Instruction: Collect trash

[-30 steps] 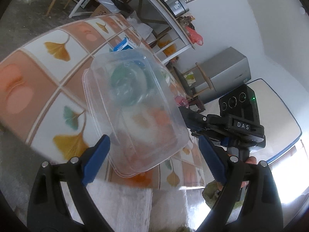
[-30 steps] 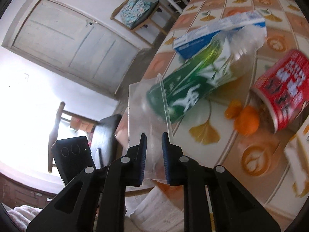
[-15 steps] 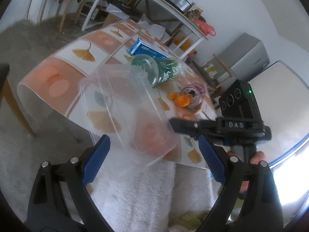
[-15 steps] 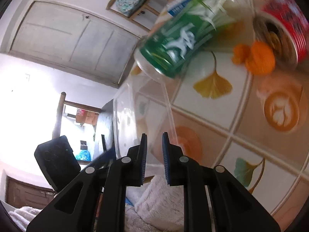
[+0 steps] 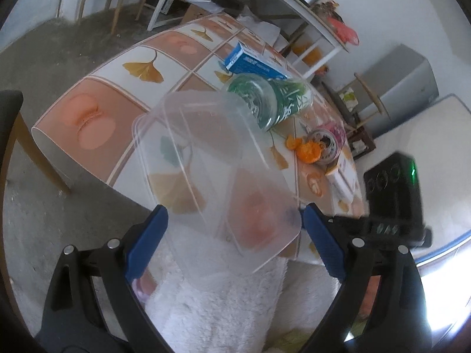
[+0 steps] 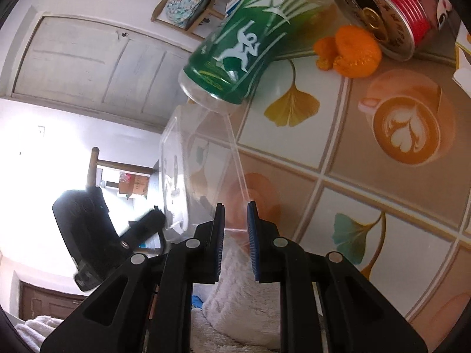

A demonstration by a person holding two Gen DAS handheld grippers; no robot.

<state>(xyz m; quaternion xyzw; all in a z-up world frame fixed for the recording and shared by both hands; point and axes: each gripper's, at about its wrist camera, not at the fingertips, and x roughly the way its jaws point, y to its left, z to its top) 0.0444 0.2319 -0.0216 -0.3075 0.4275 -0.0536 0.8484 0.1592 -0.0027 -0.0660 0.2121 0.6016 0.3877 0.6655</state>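
Fingers (image 6: 253,235) of right gripper pinch clear container (image 5: 212,170) wall, held off table (image 5: 97,88) edge; left fingers (image 5: 144,238) apart. Light, thin, flexible, slippery: grip the rim.

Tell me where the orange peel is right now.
The orange peel lies on the table, at the mouth of the tipped red can and just right of the green bottle; it also appears in the left wrist view.

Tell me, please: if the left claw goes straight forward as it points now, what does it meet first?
Probably the clear plastic container hanging just ahead of the left claw; depth is uncertain.
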